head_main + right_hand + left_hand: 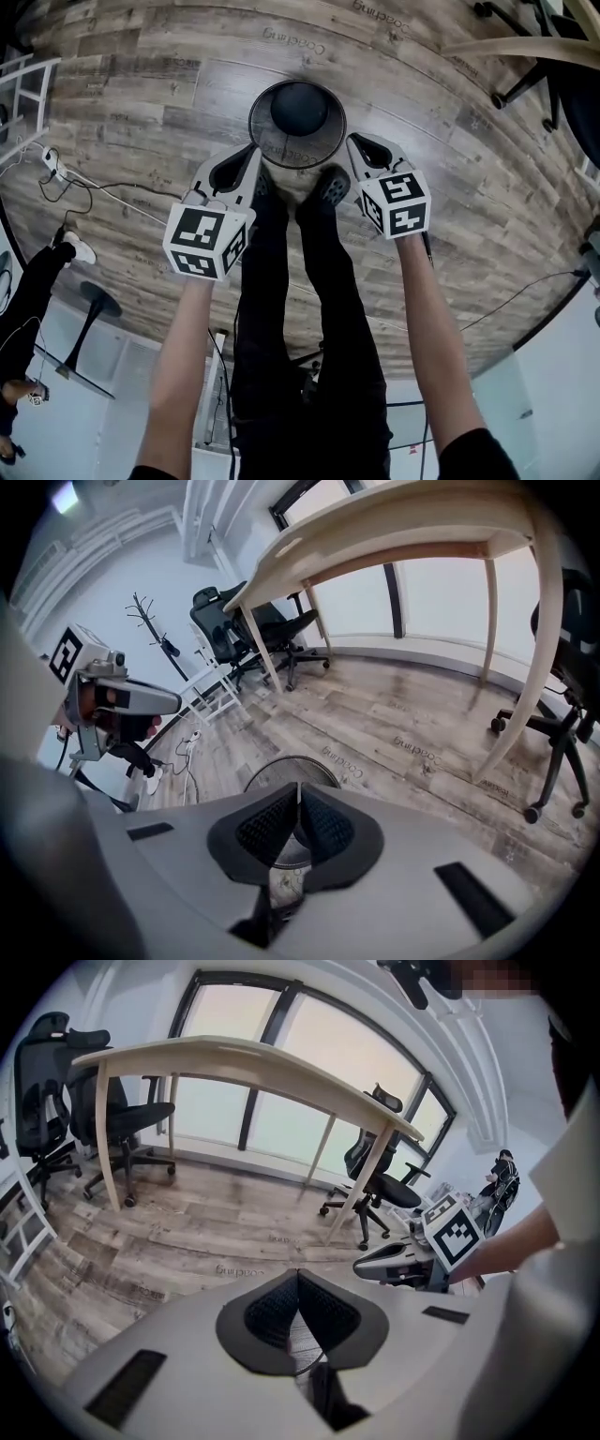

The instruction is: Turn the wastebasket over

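Open floor (159,103) left, right and beyond the wastebasket (322,148); person's shoes (330,185) crowd its near rim; cable (103,187) lies well off left.

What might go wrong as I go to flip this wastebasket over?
The left gripper and right gripper both have shut, empty jaws; arriving like that, they would likely shove the wastebasket rather than grip it. It stands upright on wooden floor, so it may skid. The shoes right beside it could block the turn.
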Action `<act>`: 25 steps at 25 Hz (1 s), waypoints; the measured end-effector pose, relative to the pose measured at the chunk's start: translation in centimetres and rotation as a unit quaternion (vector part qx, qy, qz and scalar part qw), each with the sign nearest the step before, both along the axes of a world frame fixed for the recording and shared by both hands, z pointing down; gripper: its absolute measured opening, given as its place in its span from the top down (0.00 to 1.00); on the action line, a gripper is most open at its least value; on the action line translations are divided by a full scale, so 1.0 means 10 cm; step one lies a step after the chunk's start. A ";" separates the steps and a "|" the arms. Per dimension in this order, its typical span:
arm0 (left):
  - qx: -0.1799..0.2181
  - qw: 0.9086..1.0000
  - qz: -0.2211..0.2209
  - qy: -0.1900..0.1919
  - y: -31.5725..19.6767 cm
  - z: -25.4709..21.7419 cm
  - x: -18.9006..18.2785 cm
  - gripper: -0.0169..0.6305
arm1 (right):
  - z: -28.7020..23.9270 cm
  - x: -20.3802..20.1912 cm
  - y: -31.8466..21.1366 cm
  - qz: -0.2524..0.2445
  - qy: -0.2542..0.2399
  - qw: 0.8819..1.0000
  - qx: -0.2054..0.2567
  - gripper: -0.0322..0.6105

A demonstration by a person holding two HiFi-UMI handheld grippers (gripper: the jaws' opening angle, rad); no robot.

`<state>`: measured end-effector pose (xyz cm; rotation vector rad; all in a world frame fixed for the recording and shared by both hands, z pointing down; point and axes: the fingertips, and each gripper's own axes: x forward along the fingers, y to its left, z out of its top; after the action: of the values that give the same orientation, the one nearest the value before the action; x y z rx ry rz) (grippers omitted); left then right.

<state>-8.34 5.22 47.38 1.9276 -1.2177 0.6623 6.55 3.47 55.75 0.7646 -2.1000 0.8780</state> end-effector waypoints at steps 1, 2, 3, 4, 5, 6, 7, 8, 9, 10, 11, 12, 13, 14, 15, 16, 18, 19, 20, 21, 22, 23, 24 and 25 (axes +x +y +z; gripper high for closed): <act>-0.003 1.000 -0.001 0.002 0.01 0.05 0.02 0.95 | 0.08 0.01 0.00 -0.002 0.004 1.000 -0.002 0.90; -0.007 1.000 -0.001 0.004 0.03 0.10 0.04 0.95 | 0.16 0.02 0.00 -0.003 0.008 1.000 -0.005 0.90; -0.010 1.000 -0.001 0.006 0.04 0.15 0.06 0.95 | 0.23 0.02 0.00 -0.003 0.011 1.000 -0.008 0.90; -0.014 1.000 0.001 0.007 0.05 0.20 0.07 0.95 | 0.30 0.03 -0.01 -0.002 0.013 1.000 -0.011 0.90; -0.017 1.000 0.003 0.008 0.06 0.26 0.08 0.95 | 0.37 0.02 -0.01 0.000 0.015 1.000 -0.014 0.90; -0.020 1.000 0.004 0.009 0.07 0.31 0.09 0.95 | 0.44 0.02 -0.02 0.001 0.017 1.000 -0.015 0.90; -0.022 1.000 0.007 0.010 0.07 0.36 0.10 0.95 | 0.51 0.03 -0.03 0.001 0.020 1.000 -0.017 0.90; -0.024 1.000 0.009 0.011 0.07 0.41 0.11 0.95 | 0.57 0.03 -0.03 0.001 0.023 1.000 -0.018 0.90; -0.026 1.000 0.012 0.012 0.07 0.45 0.12 0.95 | 0.64 0.03 -0.04 0.001 0.027 0.999 -0.019 0.90; -0.027 0.999 0.015 0.012 0.07 0.49 0.11 0.95 | 0.70 0.03 -0.04 0.001 0.030 0.999 -0.020 0.90; -0.028 0.999 0.017 0.013 0.06 0.53 0.11 0.95 | 0.76 0.03 -0.05 0.001 0.034 0.999 -0.021 0.90; -0.029 0.999 0.019 0.013 0.05 0.57 0.10 0.95 | 0.82 0.04 -0.06 0.002 0.039 0.999 -0.020 0.90; -0.029 0.999 0.021 0.013 0.05 0.61 0.09 0.95 | 0.88 0.04 -0.08 0.002 0.044 0.999 -0.020 0.90; -0.030 0.999 0.022 0.012 0.04 0.65 0.07 0.95 | 0.94 0.05 -0.09 0.003 0.047 0.999 -0.021 0.90; -0.032 0.999 0.023 0.011 0.05 0.69 0.06 0.95 | 0.99 0.05 -0.10 0.004 0.050 0.998 -0.023 0.90; -0.034 0.999 0.025 0.010 0.06 0.74 0.04 0.95 | 1.05 0.05 -0.11 0.005 0.054 0.998 -0.025 0.89; -0.039 0.999 0.030 0.004 0.07 0.86 -0.01 0.95 | 1.15 0.04 -0.11 0.005 0.061 0.998 -0.029 0.89; -0.043 0.999 0.032 0.000 0.08 0.93 -0.04 0.95 | 1.20 0.03 -0.11 0.005 0.064 0.997 -0.030 0.89; -0.047 0.998 0.033 -0.005 0.08 1.00 -0.08 0.95 | 1.23 0.02 -0.10 0.005 0.067 0.997 -0.031 0.89; -0.051 0.998 0.032 -0.009 0.09 1.07 -0.11 0.95 | 1.26 0.02 -0.10 0.005 0.069 0.997 -0.030 0.89; -0.055 0.998 0.032 -0.014 0.09 1.14 -0.15 0.95 | 1.29 0.01 -0.11 0.004 0.071 0.997 -0.029 0.89; -0.059 0.998 0.032 -0.020 0.09 1.22 -0.19 0.95 | 1.31 0.01 -0.11 0.004 0.074 0.997 -0.027 0.88; -0.062 0.997 0.032 -0.025 0.09 1.29 -0.23 0.95 | 1.32 0.01 -0.12 0.003 0.075 0.997 -0.026 0.87; -0.065 0.997 0.031 -0.030 0.08 1.36 -0.26 0.95 | 1.34 0.00 -0.12 0.002 0.077 0.997 -0.025 0.82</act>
<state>-10.98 6.05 60.99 1.8546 -1.1260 0.8180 6.57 2.28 69.10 0.7857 -1.9355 0.8429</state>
